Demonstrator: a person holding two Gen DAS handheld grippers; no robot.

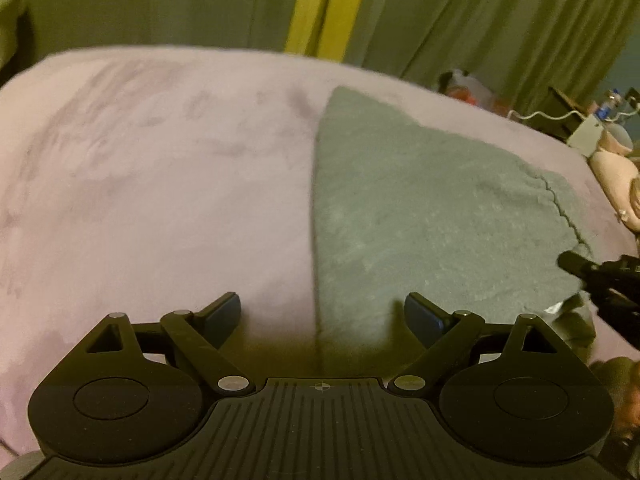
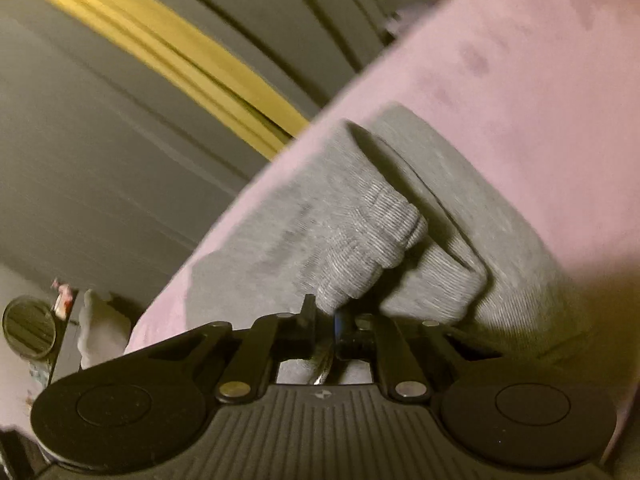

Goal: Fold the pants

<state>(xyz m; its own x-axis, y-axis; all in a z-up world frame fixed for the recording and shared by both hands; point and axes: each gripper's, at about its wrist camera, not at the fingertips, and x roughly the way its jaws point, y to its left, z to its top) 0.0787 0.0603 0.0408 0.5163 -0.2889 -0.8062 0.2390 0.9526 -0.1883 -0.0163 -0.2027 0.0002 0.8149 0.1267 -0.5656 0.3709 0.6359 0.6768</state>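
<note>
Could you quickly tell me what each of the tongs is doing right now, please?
Left tongs: open, holding nothing, over the edge of the grey pants.
Right tongs: shut on the ribbed cuff of the pants.

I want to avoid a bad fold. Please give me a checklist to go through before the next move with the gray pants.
1. Right gripper shut on the ribbed cuff: ok.
2. Left gripper ready to grasp: ok, fingers wide open, holding nothing.
3. Left gripper over the gray pants: not ok, it straddles their left edge.
4. Pants flat on the pink blanket: ok in the left wrist view.
5. Both layers caught in the right grip: cannot tell.
</note>
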